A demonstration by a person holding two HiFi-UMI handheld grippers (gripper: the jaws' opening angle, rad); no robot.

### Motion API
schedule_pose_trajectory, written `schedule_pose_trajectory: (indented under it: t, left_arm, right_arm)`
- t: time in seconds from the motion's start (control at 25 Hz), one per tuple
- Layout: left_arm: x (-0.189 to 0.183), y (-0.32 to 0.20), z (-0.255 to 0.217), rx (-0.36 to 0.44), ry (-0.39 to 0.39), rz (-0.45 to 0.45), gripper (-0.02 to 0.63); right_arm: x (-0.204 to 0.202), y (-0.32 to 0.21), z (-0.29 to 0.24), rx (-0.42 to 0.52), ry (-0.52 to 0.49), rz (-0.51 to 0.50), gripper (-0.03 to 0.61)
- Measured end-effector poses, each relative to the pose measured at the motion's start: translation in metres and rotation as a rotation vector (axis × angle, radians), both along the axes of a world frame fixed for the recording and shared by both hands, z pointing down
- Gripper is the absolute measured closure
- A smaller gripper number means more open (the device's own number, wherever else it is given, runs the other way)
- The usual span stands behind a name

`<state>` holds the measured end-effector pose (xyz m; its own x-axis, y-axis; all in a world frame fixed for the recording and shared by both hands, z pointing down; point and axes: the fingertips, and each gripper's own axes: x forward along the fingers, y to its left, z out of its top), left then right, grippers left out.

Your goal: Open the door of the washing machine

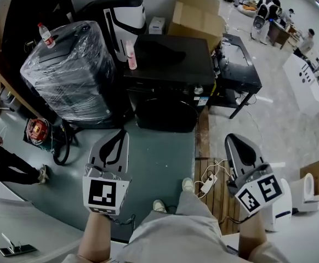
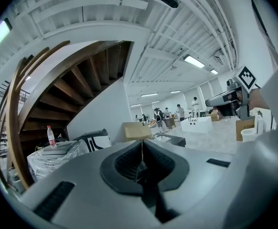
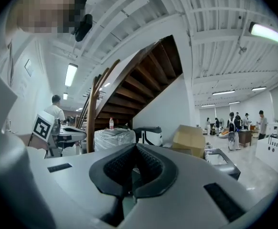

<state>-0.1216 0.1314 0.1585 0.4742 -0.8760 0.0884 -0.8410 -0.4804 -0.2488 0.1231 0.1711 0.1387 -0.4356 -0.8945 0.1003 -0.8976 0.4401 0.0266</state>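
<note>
The washing machine [image 1: 170,73] is the black front-loader standing on the floor on the far side of the scene. Its round door [image 1: 166,115] is shut and faces back toward me. It is dark against a dark front, so I can't make out which edge carries the handle or latch.

The left gripper [image 1: 120,132] hovers on the near side of the door and to its left. Its jaws are pressed together with nothing between them. The right gripper [image 1: 234,138] sits near and to the right, further out to the side, and is also fully closed and empty. Both are well apart from the machine.

The door lies ahead and between the two grippers, but closer to the left one, so I judge the left has the shorter reach. Either would need to open its jaws before it could take the door's edge.

A plastic-wrapped stack [image 1: 66,73] stands just beside the machine on the left, which narrows my approach from that side.
</note>
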Motion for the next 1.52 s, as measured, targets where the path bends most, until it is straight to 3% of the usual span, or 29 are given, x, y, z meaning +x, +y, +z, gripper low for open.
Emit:
schedule_pose_trajectory:
  t: [0.12,0.2,0.24,0.76,1.08,1.32,1.52]
  left_arm:
    - [0.005,-0.011,0.012,-0.023,-0.039,0.012,0.589]
    - [0.009,-0.02,0.02,-0.039,-0.062,0.02,0.589]
    - [0.012,-0.025,0.023,-0.046,-0.064,0.019,0.589]
    - [0.077,-0.124,0.088,-0.202,-0.123,-0.03,0.589]
    - [0.131,-0.203,0.143,-0.316,-0.156,-0.09,0.589]
    - [0.148,-0.248,0.192,-0.411,-0.145,-0.164,0.589]
    - [0.15,-0.279,0.226,-0.471,-0.161,-0.196,0.589]
  right_arm:
    - [0.005,-0.012,0.015,-0.038,0.015,0.005,0.554]
    - [0.007,-0.024,0.024,-0.069,0.015,-0.011,0.453]
    - [0.007,-0.03,0.029,-0.081,0.018,-0.021,0.433]
    - [0.066,-0.157,0.131,-0.296,0.031,-0.105,0.405]
    - [0.098,-0.257,0.217,-0.456,0.065,-0.214,0.39]
    - [0.098,-0.3,0.276,-0.551,0.115,-0.318,0.382]
    - [0.1,-0.331,0.327,-0.626,0.13,-0.339,0.378]
